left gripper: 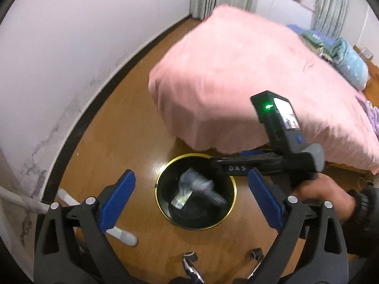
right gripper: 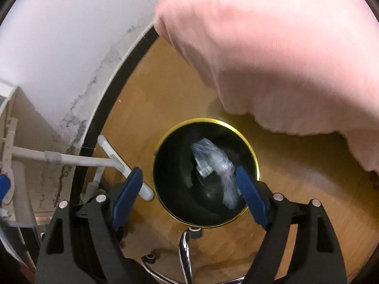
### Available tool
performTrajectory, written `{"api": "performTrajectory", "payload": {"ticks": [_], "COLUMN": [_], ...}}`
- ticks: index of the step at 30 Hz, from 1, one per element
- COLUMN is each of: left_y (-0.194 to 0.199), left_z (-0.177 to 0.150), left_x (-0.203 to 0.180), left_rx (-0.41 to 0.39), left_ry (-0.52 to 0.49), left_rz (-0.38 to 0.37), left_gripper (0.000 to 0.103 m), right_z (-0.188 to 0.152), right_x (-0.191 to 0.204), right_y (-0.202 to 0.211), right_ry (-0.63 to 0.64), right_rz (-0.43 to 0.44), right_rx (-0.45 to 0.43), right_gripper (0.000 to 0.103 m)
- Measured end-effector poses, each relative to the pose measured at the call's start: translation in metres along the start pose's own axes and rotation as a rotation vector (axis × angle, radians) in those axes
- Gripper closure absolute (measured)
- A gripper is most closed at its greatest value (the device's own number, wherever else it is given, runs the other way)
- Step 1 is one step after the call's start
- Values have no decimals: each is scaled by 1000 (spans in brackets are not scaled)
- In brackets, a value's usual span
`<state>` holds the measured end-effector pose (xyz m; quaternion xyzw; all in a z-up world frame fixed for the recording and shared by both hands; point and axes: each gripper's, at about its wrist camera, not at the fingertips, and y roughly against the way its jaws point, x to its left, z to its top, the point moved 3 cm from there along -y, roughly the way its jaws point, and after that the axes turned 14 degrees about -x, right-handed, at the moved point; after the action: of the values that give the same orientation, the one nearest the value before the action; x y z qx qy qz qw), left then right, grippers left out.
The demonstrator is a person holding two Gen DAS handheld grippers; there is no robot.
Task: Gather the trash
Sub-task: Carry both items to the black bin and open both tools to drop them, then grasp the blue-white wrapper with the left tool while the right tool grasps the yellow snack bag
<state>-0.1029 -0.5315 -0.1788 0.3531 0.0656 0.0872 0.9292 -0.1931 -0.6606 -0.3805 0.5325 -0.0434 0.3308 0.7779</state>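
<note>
A round black bin with a gold rim (left gripper: 156,190) (right gripper: 255,158) stands on the wooden floor by the bed. Inside it are a crumpled clear plastic wrapper (left gripper: 201,184) (right gripper: 214,163), blurred, and a small printed paper (left gripper: 181,200) under it. My left gripper (left gripper: 191,198) hangs above the bin, open, with nothing between its blue pads. My right gripper (right gripper: 189,191) is also over the bin and open. The wrapper's lower end shows close beside the right gripper's right pad (right gripper: 248,195), with no pad pressing on it. In the left wrist view, the right gripper (left gripper: 218,163) reaches over the bin's far rim, held by a hand (left gripper: 324,194).
The bed with a pink cover (left gripper: 236,82) (right gripper: 272,47) overhangs just behind the bin. A white wall with a black skirting (left gripper: 78,137) runs on the left. White rack feet (left gripper: 123,234) (right gripper: 123,165) and a chrome chair base (right gripper: 184,248) stand near the bin.
</note>
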Motion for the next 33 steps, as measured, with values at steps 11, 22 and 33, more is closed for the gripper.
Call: {"api": "performTrajectory", "payload": {"ticks": [11,22,33], "left_y": [223,446,495], "left_z": [14,-196,-295], "left_x": [49,235,277], "left_rx": [-240,-176,-226], "left_ry": [58,604,977], "left_rz": [154,730,623], "left_gripper": [7,7,7], "right_z": [27,-183,-273], "right_x": [179,506,605], "right_y": [177,222,155], "right_ry": [429,1206,1510], "right_rz": [222,686,597], "right_rx": [-295,-273,-274], "right_gripper": [19,16,91]}}
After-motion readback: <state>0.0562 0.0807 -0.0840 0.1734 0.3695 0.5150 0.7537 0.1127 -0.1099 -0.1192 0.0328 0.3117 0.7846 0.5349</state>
